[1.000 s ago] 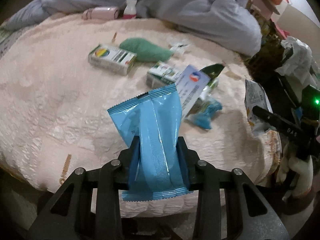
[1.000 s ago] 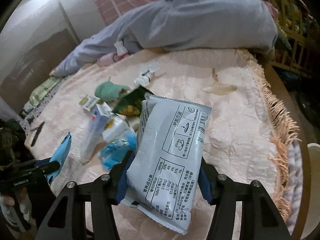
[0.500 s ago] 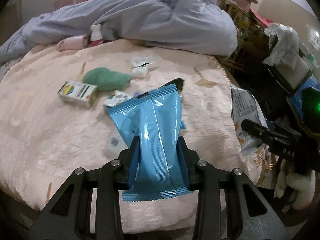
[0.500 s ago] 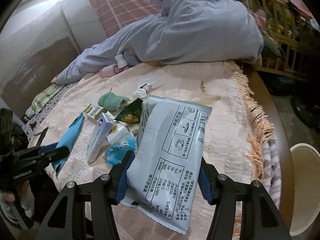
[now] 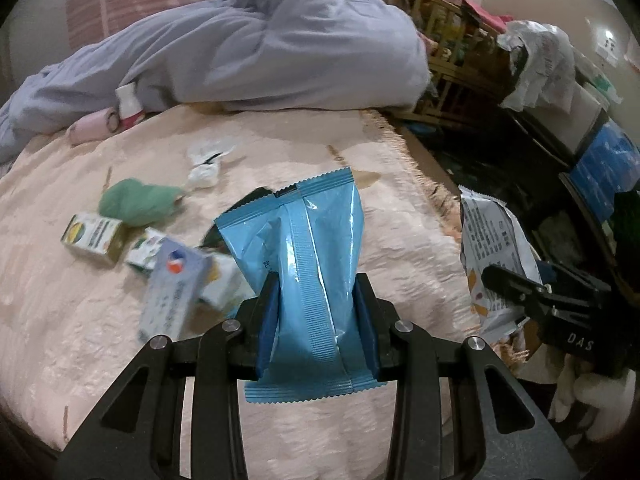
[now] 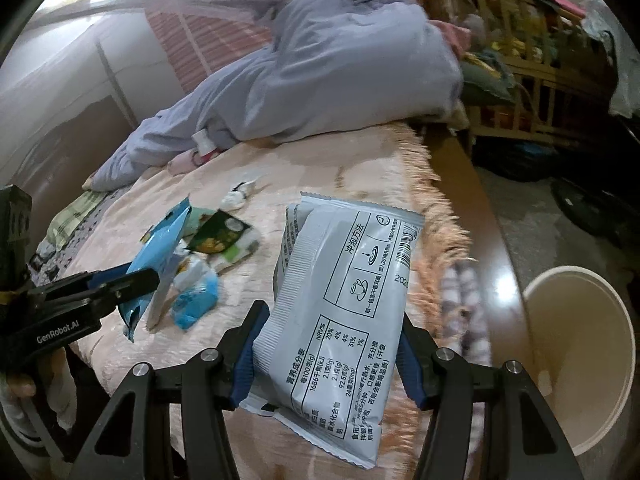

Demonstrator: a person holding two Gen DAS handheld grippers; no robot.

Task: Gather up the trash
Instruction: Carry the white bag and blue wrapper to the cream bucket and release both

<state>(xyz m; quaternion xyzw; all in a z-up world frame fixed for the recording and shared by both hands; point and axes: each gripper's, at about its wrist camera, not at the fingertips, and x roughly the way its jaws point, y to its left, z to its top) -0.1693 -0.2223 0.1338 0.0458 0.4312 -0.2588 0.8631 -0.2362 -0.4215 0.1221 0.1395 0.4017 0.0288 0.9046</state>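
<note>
My left gripper [image 5: 316,320] is shut on a blue foil wrapper [image 5: 304,256] and holds it above the pink bedspread [image 5: 80,320]. My right gripper [image 6: 324,348] is shut on a grey-white printed packet [image 6: 344,296]. The packet also shows in the left wrist view [image 5: 492,248], at the bed's right edge. The blue wrapper also shows in the right wrist view [image 6: 160,256], at the left. A cream waste bin [image 6: 580,344] stands on the floor at the right, below the bed edge.
Loose litter lies mid-bed: a small yellow-green box [image 5: 94,240], a green cloth [image 5: 138,202], a white-blue box [image 5: 172,292], crumpled white paper [image 5: 204,172], a dark green sachet [image 6: 218,236]. A grey-lilac garment [image 5: 260,48] lies across the back. Cluttered wooden shelves [image 6: 520,92] stand at the right.
Both grippers have swung to the right with their wrappers still held. The waste bin has come further into the right wrist view. The litter pile has shifted left in both views.
</note>
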